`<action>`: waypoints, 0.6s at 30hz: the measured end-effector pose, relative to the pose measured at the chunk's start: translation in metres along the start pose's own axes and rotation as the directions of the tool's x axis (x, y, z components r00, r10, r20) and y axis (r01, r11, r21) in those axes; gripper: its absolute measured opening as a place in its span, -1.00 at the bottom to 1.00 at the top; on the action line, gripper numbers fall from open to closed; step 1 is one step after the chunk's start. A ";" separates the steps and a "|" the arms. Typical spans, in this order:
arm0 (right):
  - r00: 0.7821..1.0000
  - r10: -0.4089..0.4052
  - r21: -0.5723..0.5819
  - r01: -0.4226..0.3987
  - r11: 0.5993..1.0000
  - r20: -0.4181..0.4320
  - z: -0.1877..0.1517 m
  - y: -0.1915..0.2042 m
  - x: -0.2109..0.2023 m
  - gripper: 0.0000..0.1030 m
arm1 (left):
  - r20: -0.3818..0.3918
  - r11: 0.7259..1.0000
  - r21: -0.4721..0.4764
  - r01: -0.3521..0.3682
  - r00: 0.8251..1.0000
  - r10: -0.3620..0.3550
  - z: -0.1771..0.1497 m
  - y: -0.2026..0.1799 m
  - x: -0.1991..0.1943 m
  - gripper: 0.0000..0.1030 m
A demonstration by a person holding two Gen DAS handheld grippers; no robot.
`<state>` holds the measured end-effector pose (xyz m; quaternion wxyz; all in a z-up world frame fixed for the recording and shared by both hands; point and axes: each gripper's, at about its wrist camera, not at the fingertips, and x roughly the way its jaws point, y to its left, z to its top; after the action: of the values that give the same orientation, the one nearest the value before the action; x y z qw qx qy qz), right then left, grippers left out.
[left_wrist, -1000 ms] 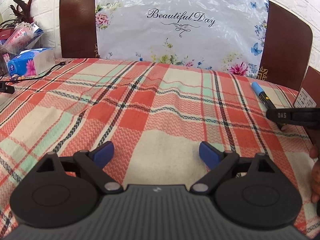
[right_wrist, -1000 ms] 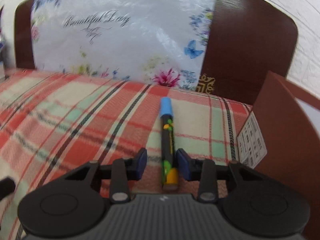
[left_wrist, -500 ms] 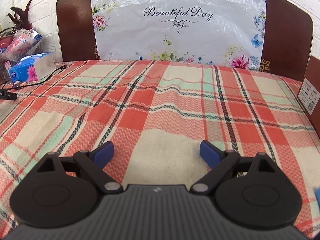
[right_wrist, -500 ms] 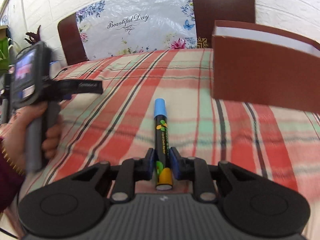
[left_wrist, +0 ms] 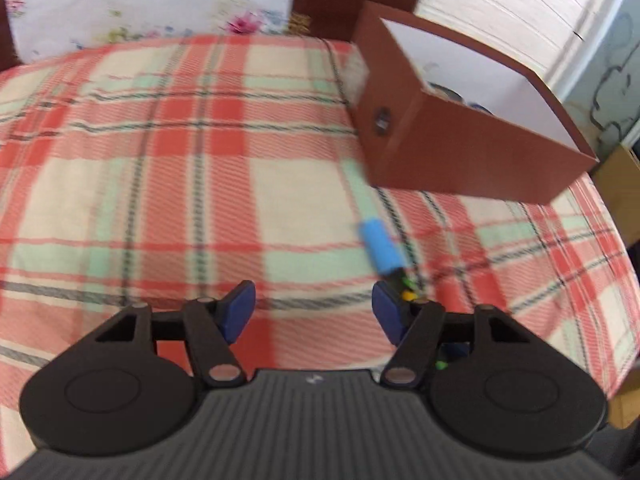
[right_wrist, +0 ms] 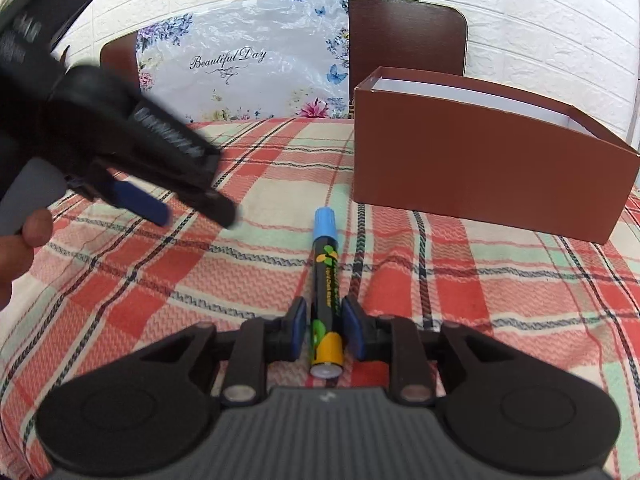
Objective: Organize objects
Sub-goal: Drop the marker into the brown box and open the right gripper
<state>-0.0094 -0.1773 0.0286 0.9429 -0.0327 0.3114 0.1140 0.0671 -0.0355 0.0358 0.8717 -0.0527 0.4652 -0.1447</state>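
A black marker with a blue cap lies on the plaid tablecloth, cap toward an open brown box. My right gripper straddles the marker's orange rear end. Its jaws are opening, and thin gaps show between the pads and the barrel. My left gripper hovers blurred at the left, held by a hand. In the left wrist view the left gripper is closing with nothing between its fingers. The marker lies just beyond its right finger, with the box behind it.
A floral plastic bag reading "Beautiful Day" leans on a dark wooden chair back at the far table edge. A white brick wall stands behind. The table's right edge drops off past the box, with a cardboard carton below.
The right gripper carried the marker back toward the near table, in front of the box, and its pads have loosened. The left gripper swung right toward the marker and box, its jaws narrower.
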 end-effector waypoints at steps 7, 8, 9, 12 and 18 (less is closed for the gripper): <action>0.999 0.052 0.017 -0.052 0.998 0.001 -0.002 -0.011 0.000 -0.65 | -0.059 0.999 0.035 0.022 0.998 -0.020 -0.006 -0.040 0.031 0.08; 0.998 0.064 0.027 -0.065 0.998 0.003 -0.001 -0.013 0.000 -0.65 | -0.049 0.997 0.072 0.011 0.999 -0.008 -0.007 -0.045 0.032 -0.27; 0.996 0.090 0.046 -0.090 0.995 0.003 0.000 -0.016 0.001 -0.65 | -0.059 0.996 0.078 0.045 0.997 -0.040 -0.006 -0.048 0.031 -0.45; 0.991 0.119 0.093 -0.124 0.988 0.056 0.007 -0.023 -0.007 -0.64 | -0.010 0.995 0.081 0.059 0.998 -0.059 0.007 -0.055 0.009 -0.47; 0.943 0.006 0.073 -0.032 0.997 0.333 0.052 -0.049 -0.036 -0.64 | 0.186 0.970 0.202 0.136 0.967 -0.174 0.071 -0.105 -0.039 -0.52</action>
<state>0.0045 -0.2253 0.0917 0.9813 0.0264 0.1521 0.1150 0.0842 -0.1274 0.1304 0.9016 -0.0212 0.3526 -0.2497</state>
